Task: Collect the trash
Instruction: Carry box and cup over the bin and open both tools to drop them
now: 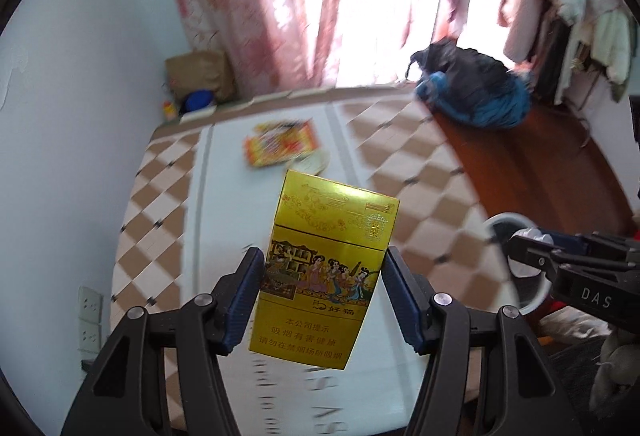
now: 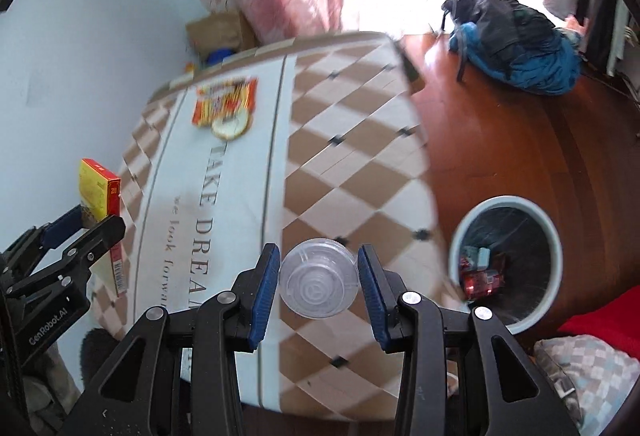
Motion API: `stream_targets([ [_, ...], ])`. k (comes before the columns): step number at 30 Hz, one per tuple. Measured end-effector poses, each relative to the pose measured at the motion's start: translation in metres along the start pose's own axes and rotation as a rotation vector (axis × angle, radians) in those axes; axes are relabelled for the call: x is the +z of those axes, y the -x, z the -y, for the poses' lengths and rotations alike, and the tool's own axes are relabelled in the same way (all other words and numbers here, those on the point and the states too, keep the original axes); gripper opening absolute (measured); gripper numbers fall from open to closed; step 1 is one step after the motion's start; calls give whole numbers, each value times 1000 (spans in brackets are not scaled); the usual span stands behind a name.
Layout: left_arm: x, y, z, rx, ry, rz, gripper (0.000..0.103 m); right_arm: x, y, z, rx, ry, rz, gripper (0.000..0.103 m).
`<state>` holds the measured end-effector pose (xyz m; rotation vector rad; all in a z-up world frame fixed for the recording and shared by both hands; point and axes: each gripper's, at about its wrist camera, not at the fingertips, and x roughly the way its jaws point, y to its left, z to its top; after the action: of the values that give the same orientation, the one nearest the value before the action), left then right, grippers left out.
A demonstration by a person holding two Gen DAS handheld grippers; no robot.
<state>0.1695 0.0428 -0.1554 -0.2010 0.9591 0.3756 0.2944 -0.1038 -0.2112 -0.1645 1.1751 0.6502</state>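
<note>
On the bed (image 2: 352, 139) a snack wrapper (image 2: 224, 99) remains uncollected. The bin (image 2: 554, 232) already holds some trash. The left gripper (image 1: 324, 288) pinches a cigarette pack (image 1: 328, 276); the right gripper (image 2: 318, 276) pinches a clear lid (image 2: 318, 278), both aloft.
</note>
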Motion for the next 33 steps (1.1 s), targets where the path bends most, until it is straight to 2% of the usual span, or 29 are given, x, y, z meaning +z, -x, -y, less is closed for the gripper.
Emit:
stream_targets([
  [4,19,17,53,-90,-36,44,57,-1,48,43,-13,-44,64,42],
  [8,33,15,113,-176,-79,54,57,-5,94,98,-52,-100,118,42],
  [12,43,-8,177,-278,-98,4,57,-10,120,158,-107,-163,145,42],
  [14,48,-31,209,-350,-86,-63,57,-13,121,187,-129,-199,140,42],
  [17,51,-71,247,-424,-48,-171,57,-19,109,239,-151,-273,103,42],
  [20,51,-110,274,-466,-15,-271,57,-24,77,289,-140,-350,35,42],
  [24,49,-168,299,-492,13,-409,58,-30,27,331,-110,-413,-54,42],
  [28,44,-208,320,-467,3,-502,58,-39,-18,358,-95,-458,-127,42],
  [29,43,-216,322,-465,6,-523,66,-39,-29,363,-93,-462,-142,42],
  [30,41,-223,325,-463,8,-542,81,-41,-44,369,-89,-471,-170,42],
  [31,39,-226,326,-463,8,-554,89,-43,-52,374,-87,-482,-182,42],
  [32,38,-232,327,-455,9,-567,96,-44,-61,376,-83,-485,-195,42],
  [33,36,-232,327,-448,9,-573,96,-45,-71,378,-77,-488,-213,42],
])
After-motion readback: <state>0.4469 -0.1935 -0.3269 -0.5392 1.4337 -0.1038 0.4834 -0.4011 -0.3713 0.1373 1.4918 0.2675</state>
